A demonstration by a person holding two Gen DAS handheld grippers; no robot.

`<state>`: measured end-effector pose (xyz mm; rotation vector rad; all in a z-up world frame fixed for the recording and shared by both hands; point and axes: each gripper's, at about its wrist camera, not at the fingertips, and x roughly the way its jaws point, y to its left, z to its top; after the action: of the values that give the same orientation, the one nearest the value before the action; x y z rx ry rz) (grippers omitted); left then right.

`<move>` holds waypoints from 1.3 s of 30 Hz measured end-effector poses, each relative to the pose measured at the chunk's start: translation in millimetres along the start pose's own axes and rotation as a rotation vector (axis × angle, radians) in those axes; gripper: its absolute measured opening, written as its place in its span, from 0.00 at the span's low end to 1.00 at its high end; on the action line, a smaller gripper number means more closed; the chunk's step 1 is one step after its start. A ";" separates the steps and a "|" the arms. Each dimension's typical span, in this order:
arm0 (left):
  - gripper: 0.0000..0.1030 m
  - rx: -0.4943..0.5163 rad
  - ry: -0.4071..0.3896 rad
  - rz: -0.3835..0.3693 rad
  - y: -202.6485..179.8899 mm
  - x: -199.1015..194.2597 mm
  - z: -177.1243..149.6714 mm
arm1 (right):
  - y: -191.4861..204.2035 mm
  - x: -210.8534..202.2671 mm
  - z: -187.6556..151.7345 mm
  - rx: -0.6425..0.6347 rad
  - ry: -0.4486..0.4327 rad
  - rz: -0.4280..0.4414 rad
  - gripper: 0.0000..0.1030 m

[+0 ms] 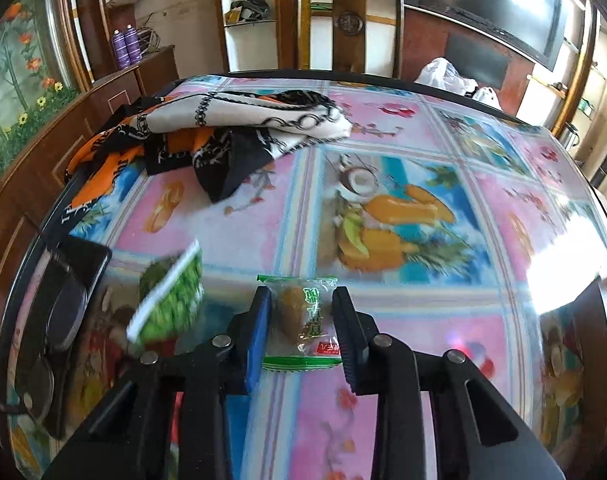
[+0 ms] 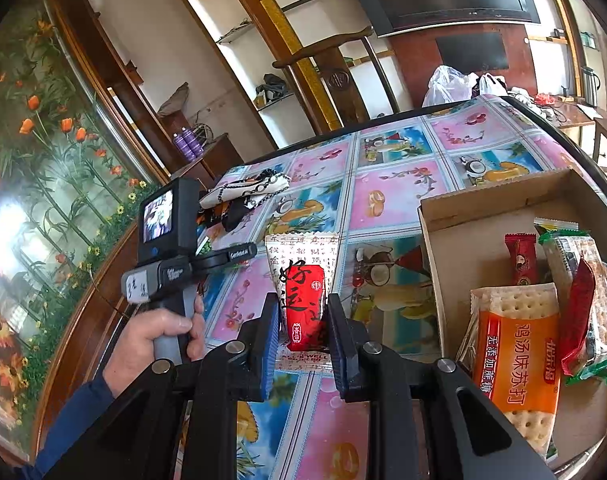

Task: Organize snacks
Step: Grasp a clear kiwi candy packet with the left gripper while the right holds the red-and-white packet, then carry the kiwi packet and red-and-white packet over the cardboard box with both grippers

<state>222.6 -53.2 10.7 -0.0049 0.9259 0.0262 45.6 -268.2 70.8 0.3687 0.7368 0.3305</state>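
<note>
In the left wrist view my left gripper [image 1: 301, 300] has its two fingers on either side of a clear green-edged packet with a brown cake [image 1: 303, 318]; the pads touch its sides. A green snack packet [image 1: 171, 296] lies tilted just to its left. In the right wrist view my right gripper [image 2: 303, 312] is shut on a red and white snack packet [image 2: 303, 284], held above the table. A cardboard box [image 2: 483, 204] at the right holds an orange cracker packet [image 2: 517, 364] and several other snacks. The left gripper's handle [image 2: 171, 276] shows at the left.
A flowered tablecloth [image 1: 383, 208] covers the table. A black, white and orange scarf [image 1: 231, 128] lies at the far left. A dark phone and glasses [image 1: 69, 288] lie at the left edge. A wooden chair [image 1: 343, 24] stands behind the table.
</note>
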 end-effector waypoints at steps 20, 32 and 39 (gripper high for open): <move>0.27 0.062 -0.172 -0.096 -56.9 -105.3 -44.9 | -11.5 -16.1 6.2 0.024 -0.050 -0.026 0.24; 0.27 0.118 -0.201 -0.111 -85.8 -118.0 -59.6 | -25.6 -26.9 9.9 0.050 -0.068 -0.037 0.24; 0.27 0.140 -0.214 -0.134 -100.2 -125.4 -64.2 | -33.1 -34.4 11.4 0.062 -0.083 -0.046 0.24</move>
<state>98.4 -156.9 71.6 0.0652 0.7102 -0.1596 35.0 -314.2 84.4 0.4214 0.6741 0.2481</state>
